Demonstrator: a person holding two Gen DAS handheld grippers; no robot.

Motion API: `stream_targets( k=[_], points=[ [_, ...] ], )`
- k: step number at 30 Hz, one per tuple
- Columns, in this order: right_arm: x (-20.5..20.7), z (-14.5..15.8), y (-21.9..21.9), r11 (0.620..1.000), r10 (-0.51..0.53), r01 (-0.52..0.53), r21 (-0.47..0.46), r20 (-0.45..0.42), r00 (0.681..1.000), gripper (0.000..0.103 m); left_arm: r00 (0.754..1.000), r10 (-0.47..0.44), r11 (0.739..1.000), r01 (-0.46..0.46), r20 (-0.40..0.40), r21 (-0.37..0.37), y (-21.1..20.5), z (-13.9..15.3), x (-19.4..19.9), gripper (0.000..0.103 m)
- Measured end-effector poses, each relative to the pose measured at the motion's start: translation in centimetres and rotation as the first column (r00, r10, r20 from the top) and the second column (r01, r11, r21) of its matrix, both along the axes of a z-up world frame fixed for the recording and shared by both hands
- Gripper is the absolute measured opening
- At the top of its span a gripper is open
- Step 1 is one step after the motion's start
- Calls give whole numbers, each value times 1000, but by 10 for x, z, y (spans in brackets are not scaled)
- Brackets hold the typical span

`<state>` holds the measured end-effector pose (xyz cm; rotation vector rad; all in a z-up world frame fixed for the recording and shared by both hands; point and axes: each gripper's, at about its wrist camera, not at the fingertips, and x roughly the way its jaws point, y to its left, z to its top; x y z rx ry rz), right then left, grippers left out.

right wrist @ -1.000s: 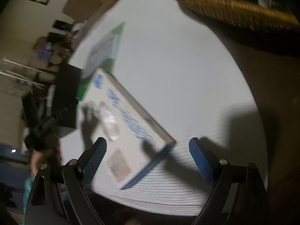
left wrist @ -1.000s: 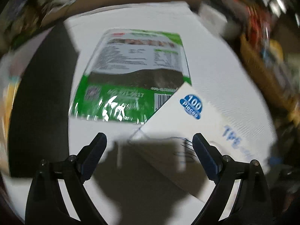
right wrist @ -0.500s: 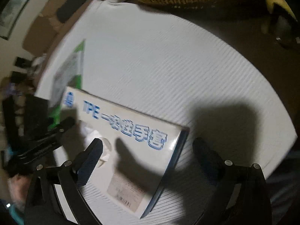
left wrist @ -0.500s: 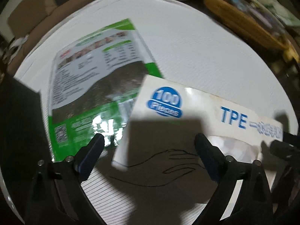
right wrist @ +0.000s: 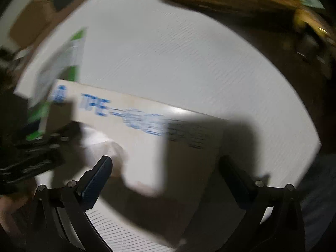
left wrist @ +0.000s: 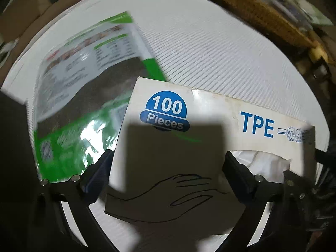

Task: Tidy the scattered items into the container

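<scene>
Left wrist view, nearest: your left gripper (left wrist: 168, 168) stands with its jaws spread wide, one finger on each side of the white glove box (left wrist: 178, 147). Whether the pads touch the box sides cannot be told; the near part of the box lies under the gripper's own shadow, which darkens the hand outline drawn on its lid. The box reads "100 Pieces" and "TPE"; the characters after that run off blurred towards the right. A torn opening in the lid shows white material inside, partly hidden behind the right finger.

Right wrist view, nearest: your right gripper (right wrist: 166, 168) is likewise released, jaws wide, over the other end of the same box (right wrist: 147, 130). This picture is smeared by motion, so the print is barely legible and the far corner of the box is lost in shadow. At the left edge the other gripper's black frame shows only in part.

Middle distance: the green packet (left wrist: 84, 88) lies flat on the white corrugated sheet (left wrist: 210, 58) covering the bench, its lower right corner tucked under the box. Its small print is too blurred to read, and glare covers the lower part.

Far: beyond the box the sheet is open up to its far edge. The wicker basket (left wrist: 262, 14) sits past that edge at upper right, cut off by the frame, its contents indistinct. A dark block hides the sheet's left edge.
</scene>
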<state>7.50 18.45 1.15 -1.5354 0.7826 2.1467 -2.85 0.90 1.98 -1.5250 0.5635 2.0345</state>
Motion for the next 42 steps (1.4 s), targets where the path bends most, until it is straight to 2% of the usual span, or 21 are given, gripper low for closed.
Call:
stream_targets(
  k=[3,5,7,10,12,14,17,19,20,24,32,35,38,42],
  points=[
    [-10,1,16,999,51,-51,-20,-11,999,94,989,141,990,-141,39,-3,-20,2,16,95],
    [-22,2,22,992,129,-129,-9,-13,992,92,965,254,967,-254,62,-10,-33,4,32,93],
    [-36,2,20,969,248,-248,0,19,969,93,941,334,942,-334,56,-15,-41,4,51,93],
    [-40,-1,18,949,316,-316,-13,45,948,98,916,397,916,-399,52,29,-50,3,68,95],
    [-35,-5,9,942,333,-334,12,52,941,103,902,428,901,-431,56,52,-52,1,71,101],
    [-34,-8,-1,934,346,-351,62,74,935,103,903,429,902,-430,26,41,-47,0,73,103],
    [-33,-8,-2,935,341,-345,80,61,938,103,907,421,906,-421,9,53,-42,1,76,103],
    [-32,-7,-2,932,348,-352,84,54,936,100,904,428,903,-427,8,52,-42,3,78,99],
    [-31,-6,-1,931,351,-355,84,53,935,98,899,439,897,-438,7,54,-43,6,79,92],
    [-27,6,-2,914,390,-390,110,22,920,91,886,464,883,-462,-10,78,-52,19,84,92],
    [-23,54,-22,875,441,-419,243,-44,896,90,844,536,834,-524,-24,172,-84,48,84,92],
    [-26,76,-32,860,464,-428,278,-78,882,90,834,551,822,-532,-44,204,-93,70,79,92],
    [-36,98,-42,854,484,-441,275,-112,868,90,826,557,818,-530,-82,224,-107,101,76,92],
    [-57,137,-68,831,535,-483,274,-161,829,88,804,577,809,-535,-147,244,-135,144,61,92]
  ],
)
